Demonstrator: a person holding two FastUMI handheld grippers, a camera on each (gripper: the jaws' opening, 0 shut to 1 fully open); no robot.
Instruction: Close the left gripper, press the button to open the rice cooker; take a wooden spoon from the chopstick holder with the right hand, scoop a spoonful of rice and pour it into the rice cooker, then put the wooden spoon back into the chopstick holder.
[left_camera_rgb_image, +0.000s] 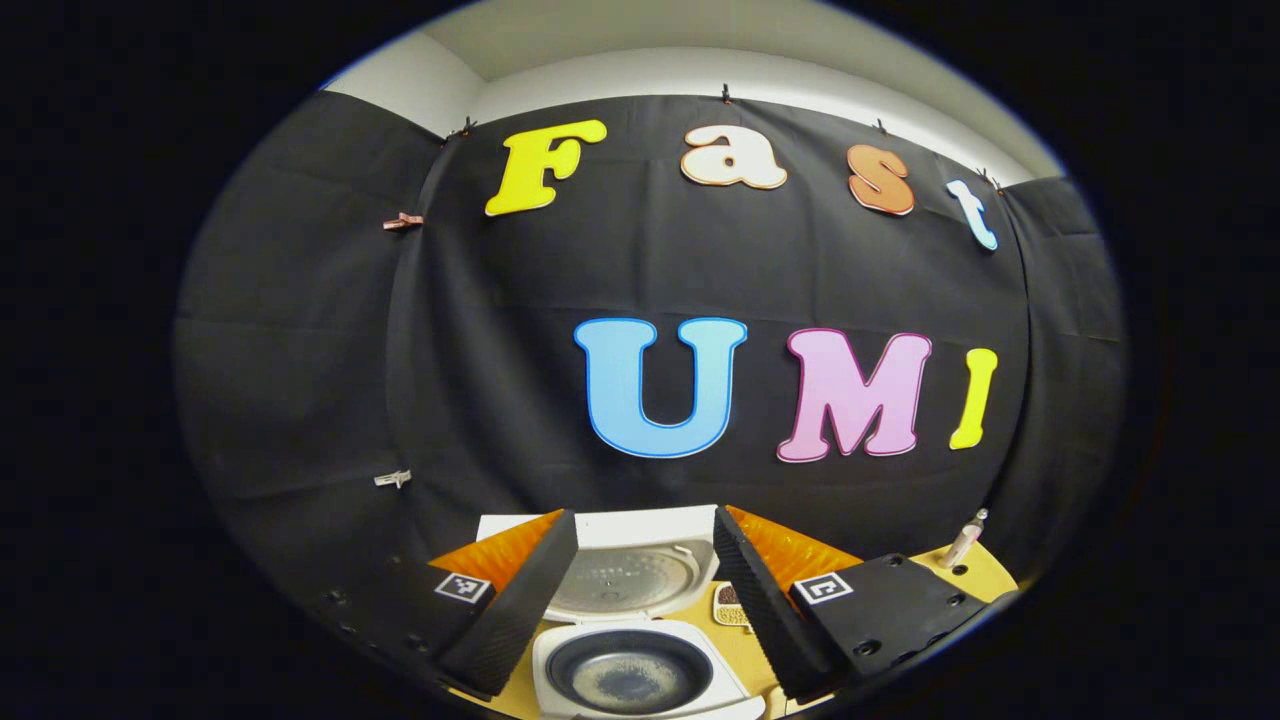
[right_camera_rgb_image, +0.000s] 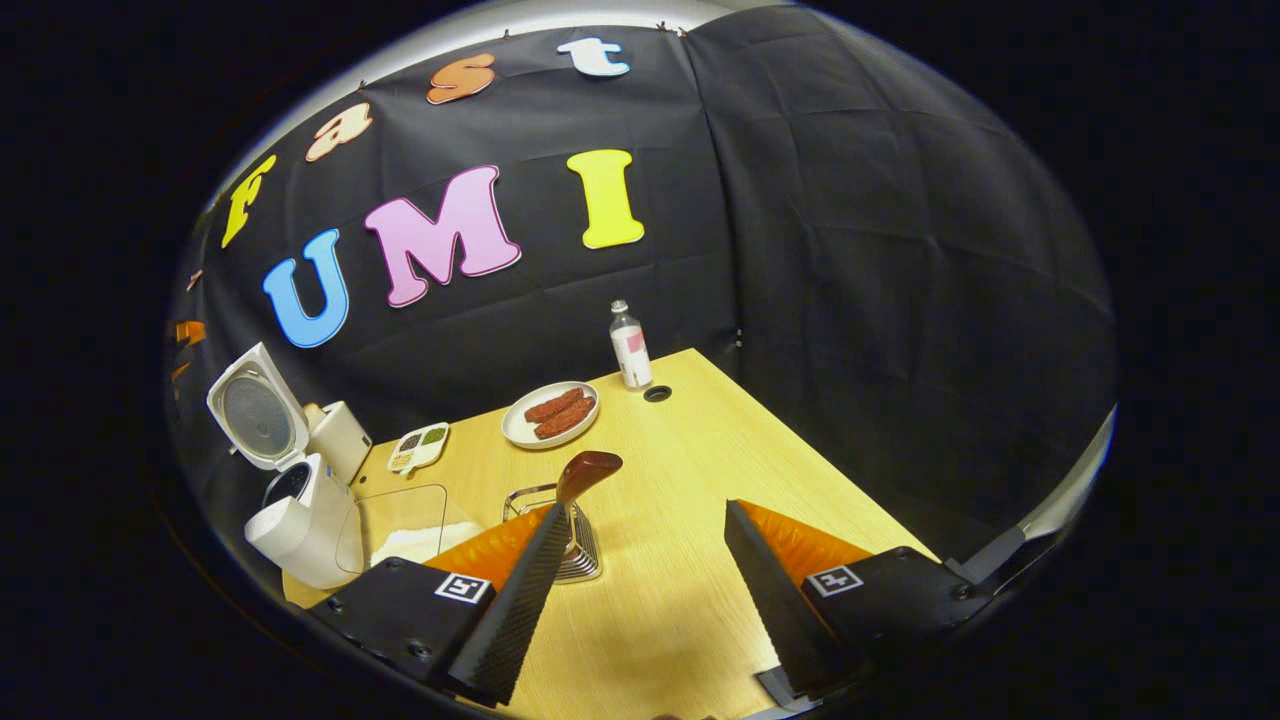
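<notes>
Rice cooker (left_camera_rgb_image: 640, 640) sits lid-up on the desk (right_camera_rgb_image: 690, 450), below the wide-open, empty left gripper (left_camera_rgb_image: 640, 600). Right gripper (right_camera_rgb_image: 640, 590), also spread and empty, hangs near the wooden spoon (right_camera_rgb_image: 585, 480) standing in the chopstick holder (right_camera_rgb_image: 575, 545).

I saw a plate (right_camera_rgb_image: 551, 414) of sausages (right_camera_rgb_image: 559, 411) on the desk (right_camera_rgb_image: 700, 470), a bottle (right_camera_rgb_image: 629, 345) just behind it, and a compartment tray (right_camera_rgb_image: 419, 446) of grains to the plate's left.
</notes>
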